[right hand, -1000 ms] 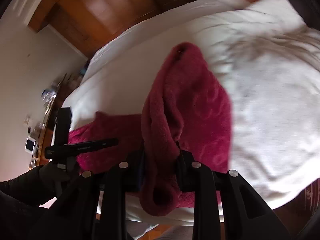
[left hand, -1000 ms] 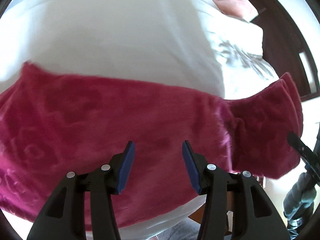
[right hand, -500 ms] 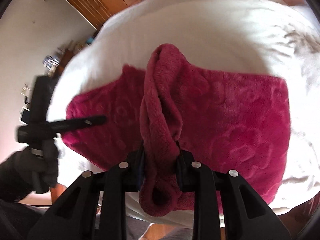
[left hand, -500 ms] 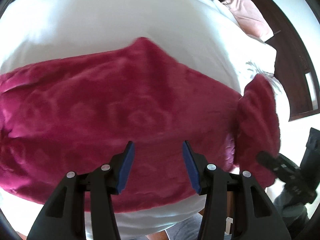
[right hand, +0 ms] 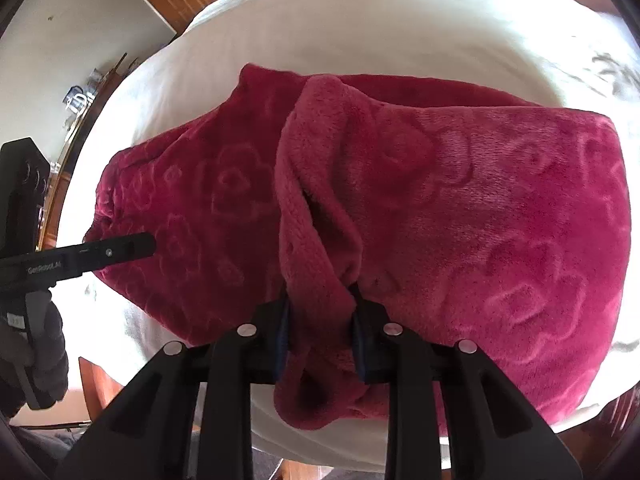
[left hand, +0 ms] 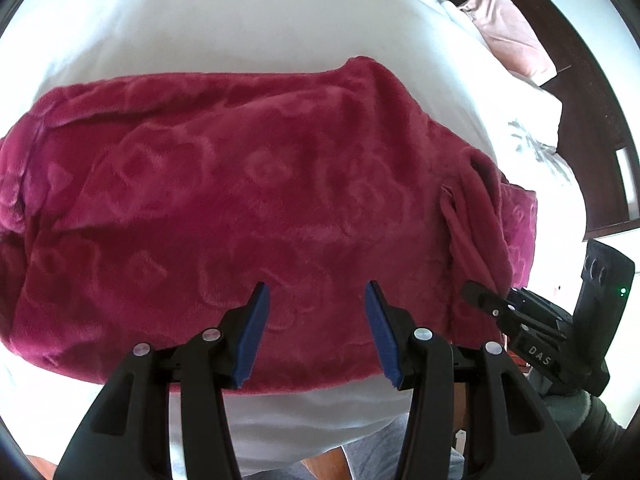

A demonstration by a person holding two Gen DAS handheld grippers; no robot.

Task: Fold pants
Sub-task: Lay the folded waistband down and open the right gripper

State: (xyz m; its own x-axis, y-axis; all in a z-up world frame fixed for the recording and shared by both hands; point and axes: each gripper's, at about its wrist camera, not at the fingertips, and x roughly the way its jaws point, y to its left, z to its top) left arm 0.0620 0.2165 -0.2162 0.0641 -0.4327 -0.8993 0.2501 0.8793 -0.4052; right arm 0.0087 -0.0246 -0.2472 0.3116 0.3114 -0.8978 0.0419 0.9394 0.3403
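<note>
Left wrist: pants [left hand: 224, 208] now flatter.

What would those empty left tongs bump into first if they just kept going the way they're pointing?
Most likely the red fleece pants spread on the white bed. The left tongs stand open, aimed down at the fabric; how much gap remains is unclear.
</note>
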